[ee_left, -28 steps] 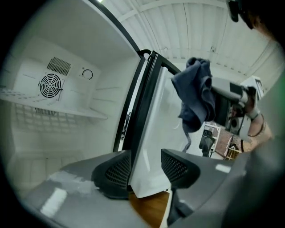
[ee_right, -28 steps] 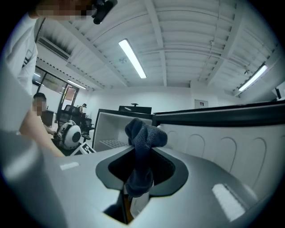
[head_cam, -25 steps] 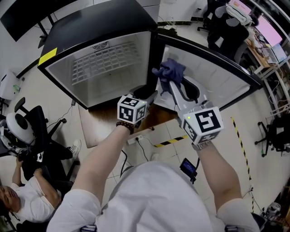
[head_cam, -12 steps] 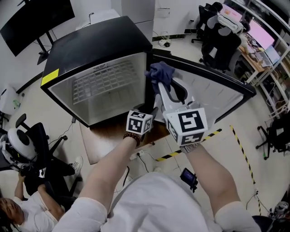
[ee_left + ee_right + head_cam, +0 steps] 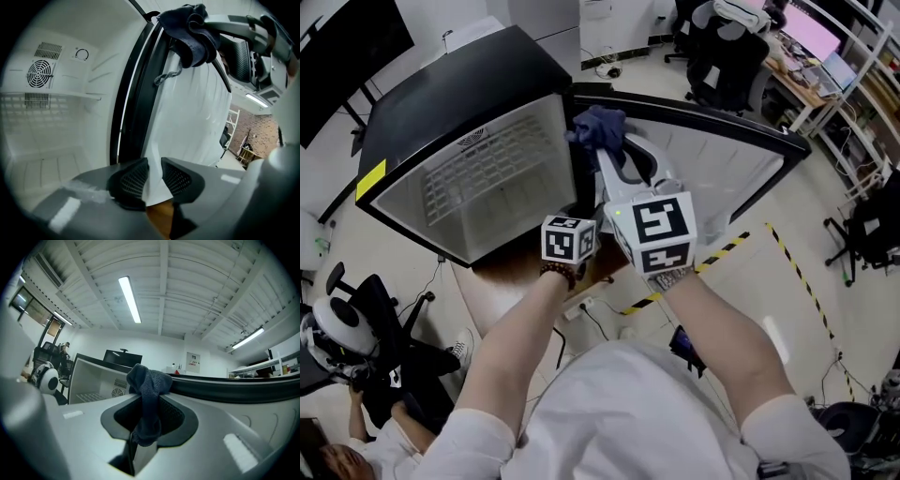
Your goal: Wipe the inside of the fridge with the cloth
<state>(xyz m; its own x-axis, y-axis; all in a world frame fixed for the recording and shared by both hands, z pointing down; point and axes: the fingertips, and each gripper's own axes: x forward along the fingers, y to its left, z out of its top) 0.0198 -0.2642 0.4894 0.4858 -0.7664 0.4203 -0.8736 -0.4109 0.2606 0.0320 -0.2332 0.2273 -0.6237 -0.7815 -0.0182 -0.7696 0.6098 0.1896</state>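
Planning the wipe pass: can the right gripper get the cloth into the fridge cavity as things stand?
Probably yes: the door stands wide open, the right gripper holds the cloth at the cavity edge, and nothing blocks the opening.

Brown wooden worktop is carrying the black fridge, which is sitting directly on it w/ door hanging open past the edge. Worktop is standing on pale tiled floor. On the floor, a yellow/black tape strip is running at right, a white power strip w/ cable is lying just below the worktop, and office chairs are standing at left & far back.
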